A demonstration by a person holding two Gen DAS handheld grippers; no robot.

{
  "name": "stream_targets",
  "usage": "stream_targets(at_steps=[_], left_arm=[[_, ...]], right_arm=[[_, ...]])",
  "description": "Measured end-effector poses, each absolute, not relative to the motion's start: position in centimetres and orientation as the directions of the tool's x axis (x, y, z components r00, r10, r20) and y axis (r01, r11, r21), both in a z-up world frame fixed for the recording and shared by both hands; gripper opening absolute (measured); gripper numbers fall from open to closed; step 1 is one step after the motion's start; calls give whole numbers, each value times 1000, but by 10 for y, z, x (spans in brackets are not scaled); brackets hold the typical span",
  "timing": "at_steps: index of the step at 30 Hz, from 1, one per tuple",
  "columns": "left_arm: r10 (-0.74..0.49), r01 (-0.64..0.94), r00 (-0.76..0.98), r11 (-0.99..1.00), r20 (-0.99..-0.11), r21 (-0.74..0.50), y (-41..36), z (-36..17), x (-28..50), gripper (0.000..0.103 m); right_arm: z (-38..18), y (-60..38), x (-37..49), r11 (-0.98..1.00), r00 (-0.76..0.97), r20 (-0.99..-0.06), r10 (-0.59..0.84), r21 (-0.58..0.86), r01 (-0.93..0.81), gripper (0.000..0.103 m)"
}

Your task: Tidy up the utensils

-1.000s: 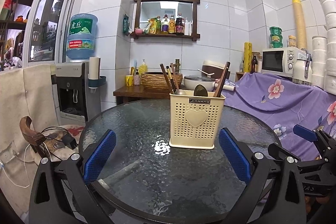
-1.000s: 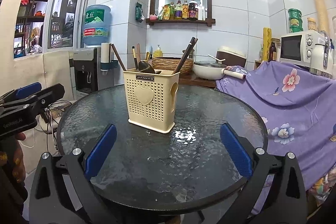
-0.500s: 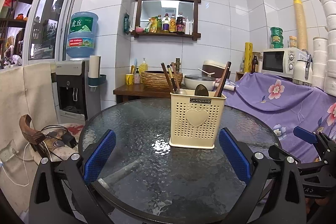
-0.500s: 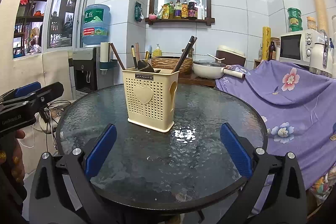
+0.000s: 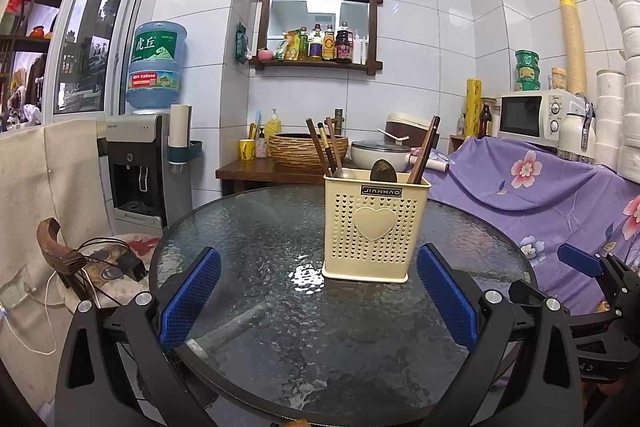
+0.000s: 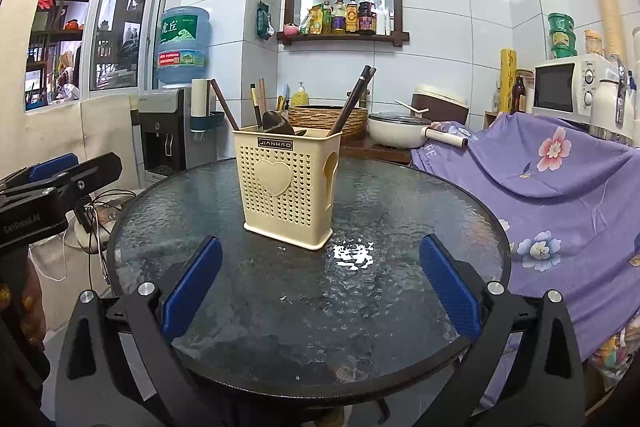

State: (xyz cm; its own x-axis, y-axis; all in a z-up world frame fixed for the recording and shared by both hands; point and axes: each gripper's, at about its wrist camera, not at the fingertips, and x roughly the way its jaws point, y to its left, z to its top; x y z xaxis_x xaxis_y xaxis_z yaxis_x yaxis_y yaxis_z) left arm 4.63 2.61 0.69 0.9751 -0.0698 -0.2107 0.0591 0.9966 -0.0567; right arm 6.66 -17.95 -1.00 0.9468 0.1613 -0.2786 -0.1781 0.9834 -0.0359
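Both claws spread wide and empty, held back at the near rim of the counter [image 5: 248,227].

Utensil holder [image 5: 375,227] stands upright ahead of the left claw [image 5: 318,301], nearer its right finger; from the right claw [image 6: 320,291], ahead and slightly left. Chopsticks [image 6: 354,99] and spoons [image 5: 383,171] already stand inside it; judged: sorting done, hence no grip.

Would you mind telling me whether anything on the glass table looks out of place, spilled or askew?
Nothing stands out. The cream utensil holder stands upright on the glass table, with chopsticks and spoons leaning inside it. No spill shows; the bright patch is glare. Both tongs, left and right, are open and empty.
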Motion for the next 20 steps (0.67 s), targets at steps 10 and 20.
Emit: stream_targets(at_steps=[10, 20], left_arm=[[-47, 42, 984, 999, -173, -30, 23, 8, 41, 96], [-62, 46, 971, 996, -233, -73, 29, 8, 48, 96]], right_arm=[[-13, -180, 67, 984, 946, -283, 159, -35, -176, 97], [-15, -179, 66, 984, 944, -288, 158, -34, -175, 97]])
